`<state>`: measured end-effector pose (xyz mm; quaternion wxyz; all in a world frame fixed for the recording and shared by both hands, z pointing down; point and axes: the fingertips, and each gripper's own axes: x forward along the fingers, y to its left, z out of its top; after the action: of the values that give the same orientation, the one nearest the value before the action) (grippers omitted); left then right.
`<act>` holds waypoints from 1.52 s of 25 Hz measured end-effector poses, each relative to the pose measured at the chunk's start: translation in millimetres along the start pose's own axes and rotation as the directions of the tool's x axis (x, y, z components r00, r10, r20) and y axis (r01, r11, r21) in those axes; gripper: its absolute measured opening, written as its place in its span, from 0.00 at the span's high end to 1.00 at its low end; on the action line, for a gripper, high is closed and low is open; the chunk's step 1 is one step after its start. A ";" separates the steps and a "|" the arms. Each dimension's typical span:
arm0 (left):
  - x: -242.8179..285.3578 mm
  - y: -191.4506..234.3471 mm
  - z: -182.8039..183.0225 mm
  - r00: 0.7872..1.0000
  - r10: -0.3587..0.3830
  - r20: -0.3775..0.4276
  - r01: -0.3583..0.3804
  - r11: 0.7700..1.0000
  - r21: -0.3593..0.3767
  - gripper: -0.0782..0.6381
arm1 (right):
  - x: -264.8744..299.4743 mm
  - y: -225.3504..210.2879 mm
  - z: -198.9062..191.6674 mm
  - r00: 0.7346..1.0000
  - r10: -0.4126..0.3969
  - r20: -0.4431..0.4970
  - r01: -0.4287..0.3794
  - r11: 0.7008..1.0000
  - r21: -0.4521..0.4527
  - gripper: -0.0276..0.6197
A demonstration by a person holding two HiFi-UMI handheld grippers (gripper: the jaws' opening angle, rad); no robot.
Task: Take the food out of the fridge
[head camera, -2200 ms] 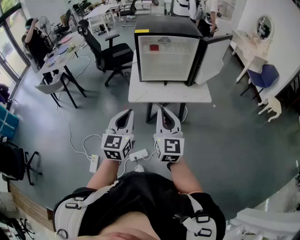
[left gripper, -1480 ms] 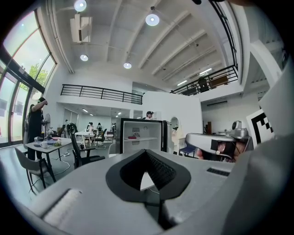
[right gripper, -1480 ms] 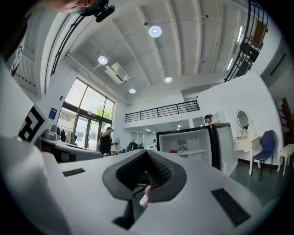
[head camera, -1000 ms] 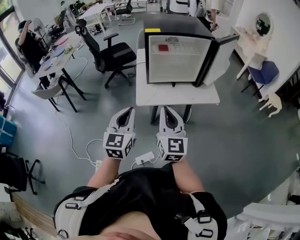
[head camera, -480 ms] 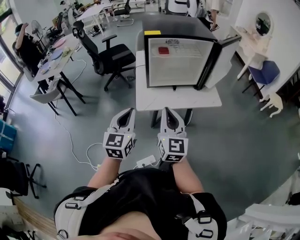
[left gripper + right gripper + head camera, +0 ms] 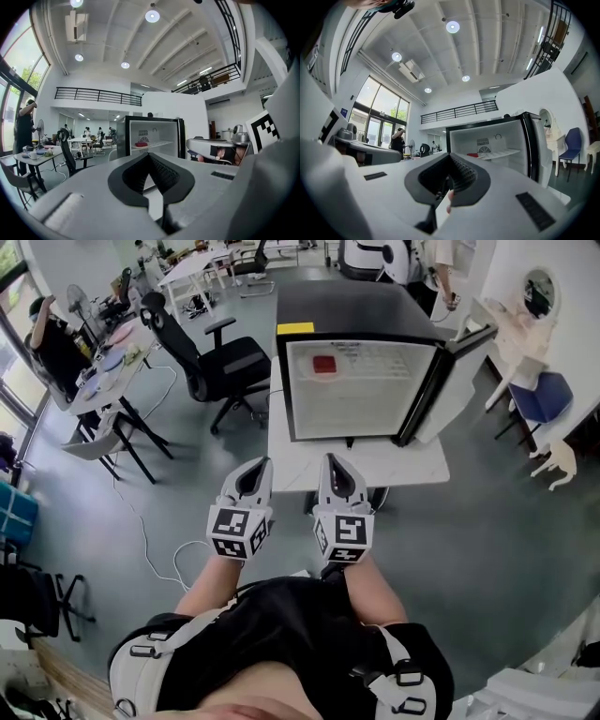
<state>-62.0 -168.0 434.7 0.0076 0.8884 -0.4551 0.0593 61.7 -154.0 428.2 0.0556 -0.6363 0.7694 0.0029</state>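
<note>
Closing in now. The fridge (image 6: 356,381) fills far more of the head view than it did a couple of seconds back, and the white counter (image 6: 412,465) under it has slid right up to meet the tips of both tools. The person has walked the whole rig forward, and the approach is nearly done.

The left tool (image 6: 256,468) and right tool (image 6: 334,463) ride side by side out front, level, in the same pose as before. Both have their jaws pressed together, tip to tip, with nothing between them. Neither has touched anything yet.

The door (image 6: 461,381) hangs wide open on the right, so there's no handle work to do. The food (image 6: 324,365), a small red item, sits on the upper shelf (image 6: 375,367) towards the left side of the interior, alone on that level as far as can be made out. Both gripper views look straight into the open cabinet, with the red patch on that shelf ahead.

What does it mean for the task? The travel leg looks about finished and the reach comes next — one tool will have to open before it goes in, since shut jaws can't take that item. The food is still well apart from both tools.
</note>
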 end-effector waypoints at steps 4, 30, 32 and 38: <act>48.3 6.8 10.5 1.000 0.018 -0.002 -0.018 1.000 -0.007 0.89 | 40.0 -26.1 2.7 0.999 0.034 -0.011 -0.034 0.999 -0.010 0.95; 192.9 33.8 16.2 0.999 0.042 -0.032 -0.043 0.999 -0.025 0.89 | 169.5 -102.3 -6.3 0.984 0.169 -0.055 -0.175 0.976 -0.127 0.95; 190.0 34.6 14.7 0.999 0.042 -0.033 -0.043 0.999 -0.029 0.89 | 171.3 -103.1 -9.9 0.983 0.171 -0.070 -0.179 0.974 -0.136 0.95; 183.8 44.5 8.8 0.997 0.057 -0.043 -0.059 0.997 -0.041 0.89 | 183.9 -101.5 -10.4 0.983 0.167 -0.070 -0.180 0.946 -0.270 0.95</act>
<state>9.3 -343.1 444.8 0.0339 0.8731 -0.4815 0.0683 126.4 -354.1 428.9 -0.0518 -0.5675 0.8156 0.1001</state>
